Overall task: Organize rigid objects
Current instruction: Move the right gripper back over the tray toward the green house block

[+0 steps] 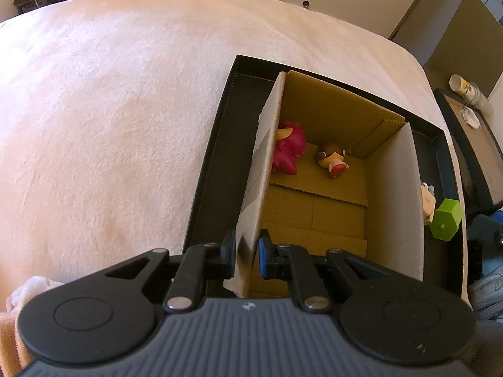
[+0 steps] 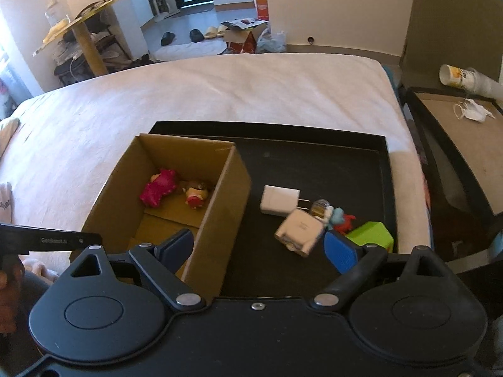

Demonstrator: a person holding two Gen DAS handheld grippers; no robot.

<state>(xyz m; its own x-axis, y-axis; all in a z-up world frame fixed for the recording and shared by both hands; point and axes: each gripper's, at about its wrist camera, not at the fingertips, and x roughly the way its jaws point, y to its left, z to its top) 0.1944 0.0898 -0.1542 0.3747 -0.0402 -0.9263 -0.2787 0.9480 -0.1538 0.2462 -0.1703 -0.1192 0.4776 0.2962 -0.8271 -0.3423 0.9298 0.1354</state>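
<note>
Left gripper (image 1: 246,253): I had its fingers (image 1: 229,251) clamped narrow on the near-left wall of the cardboard box (image 1: 257,188), one pad on each face of the wall.
Right gripper (image 2: 261,251): I held its fingers (image 2: 339,254) spread wide with nothing between the pads; one finger hung over the near end of the box, the other over the tray just right of the box.
Cardboard box (image 2: 220,204): it stood open-topped on the left part of the black tray (image 2: 314,169), which lay on the bed (image 2: 220,88).
Pink figure (image 2: 158,188): lay on the box floor, toward the far-left corner.
Brown-haired figure (image 2: 195,193): lay on the box floor, just right of the pink figure.
White charger (image 2: 279,200): lay on the tray right of the box, prongs pointing away from the box.
Second white block (image 2: 300,232): lay on the tray right of the box, nearer me than the charger.
Small toys (image 2: 338,218): bunched against the second white block, on its side away from the box; details were too small to tell.
Green block (image 2: 372,235): sat on the tray, farthest right of the box, beside my right finger.
</note>
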